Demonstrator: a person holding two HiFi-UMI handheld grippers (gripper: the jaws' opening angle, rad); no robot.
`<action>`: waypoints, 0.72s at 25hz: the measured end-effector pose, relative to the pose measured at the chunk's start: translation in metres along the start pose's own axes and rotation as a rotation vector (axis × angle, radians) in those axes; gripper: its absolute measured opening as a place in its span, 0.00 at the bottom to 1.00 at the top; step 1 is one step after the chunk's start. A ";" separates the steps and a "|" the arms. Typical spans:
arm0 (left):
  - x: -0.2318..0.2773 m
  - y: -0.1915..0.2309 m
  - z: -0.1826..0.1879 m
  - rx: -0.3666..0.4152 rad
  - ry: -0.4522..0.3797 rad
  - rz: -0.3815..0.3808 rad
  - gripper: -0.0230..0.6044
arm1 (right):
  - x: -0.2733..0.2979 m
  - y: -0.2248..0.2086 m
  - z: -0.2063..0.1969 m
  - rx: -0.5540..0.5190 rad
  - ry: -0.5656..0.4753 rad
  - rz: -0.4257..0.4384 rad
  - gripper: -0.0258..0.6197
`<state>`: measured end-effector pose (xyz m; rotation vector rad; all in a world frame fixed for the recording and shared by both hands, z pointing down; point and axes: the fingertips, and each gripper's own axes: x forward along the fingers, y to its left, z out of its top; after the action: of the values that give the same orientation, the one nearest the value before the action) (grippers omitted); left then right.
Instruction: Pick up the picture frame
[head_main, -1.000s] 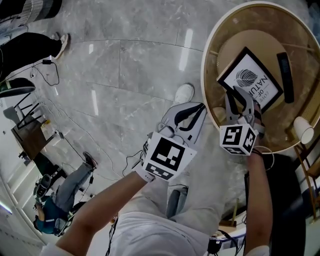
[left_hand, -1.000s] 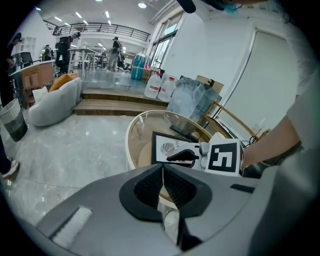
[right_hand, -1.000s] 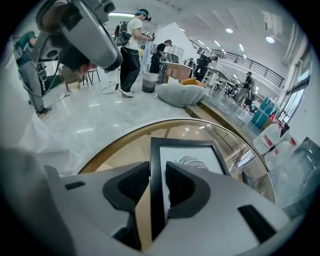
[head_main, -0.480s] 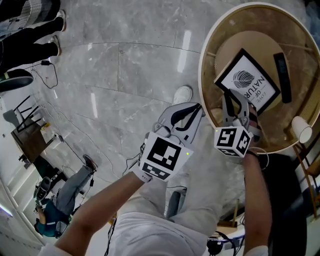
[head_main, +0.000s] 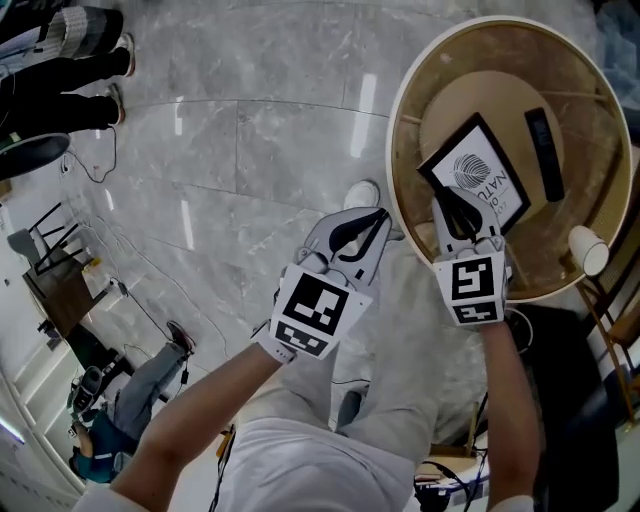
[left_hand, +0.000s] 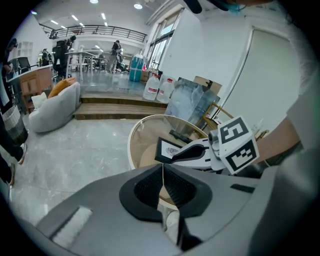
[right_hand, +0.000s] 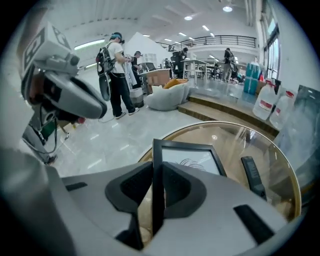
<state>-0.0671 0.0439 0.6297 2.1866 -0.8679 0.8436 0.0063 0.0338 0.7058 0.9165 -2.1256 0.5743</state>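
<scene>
The right gripper (head_main: 453, 208) grips the near edge of the picture frame (head_main: 482, 172), its jaws having just been closing on that black border, over the round glass table (head_main: 396, 150) towards the rim nearest the person. The frame looks tipped up there, so the lift seems begun; whether it has cleared the glass cannot be told. The left gripper (head_main: 365, 222), jaws together and empty, hangs beyond the rim.

- Head view: set high, facing steeply down. Takes in the grey marble floor (head_main: 250, 150), the left gripper (head_main: 378, 218), the right gripper (head_main: 452, 205) and the round gold-rimmed glass table (head_main: 395, 150).
- Left gripper view: set behind that gripper's own jaws, facing across to the table (left_hand: 131, 145) from just beside it.
- Right gripper view: set likewise, close over the table top (right_hand: 220, 125).
- Shared by all three: the table and the black rectangular picture frame (head_main: 475, 180) (left_hand: 167, 149) (right_hand: 189, 159).
</scene>
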 end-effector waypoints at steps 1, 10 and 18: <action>-0.003 -0.003 0.003 -0.003 -0.002 -0.001 0.05 | -0.007 0.001 0.005 0.035 -0.013 0.004 0.13; -0.045 -0.038 0.043 0.042 -0.039 -0.002 0.05 | -0.085 0.005 0.050 0.302 -0.127 -0.002 0.13; -0.103 -0.071 0.092 0.064 -0.098 -0.003 0.05 | -0.175 0.010 0.113 0.352 -0.251 -0.040 0.13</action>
<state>-0.0436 0.0532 0.4763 2.3007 -0.8960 0.7782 0.0303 0.0429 0.4992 1.2797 -2.2601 0.8707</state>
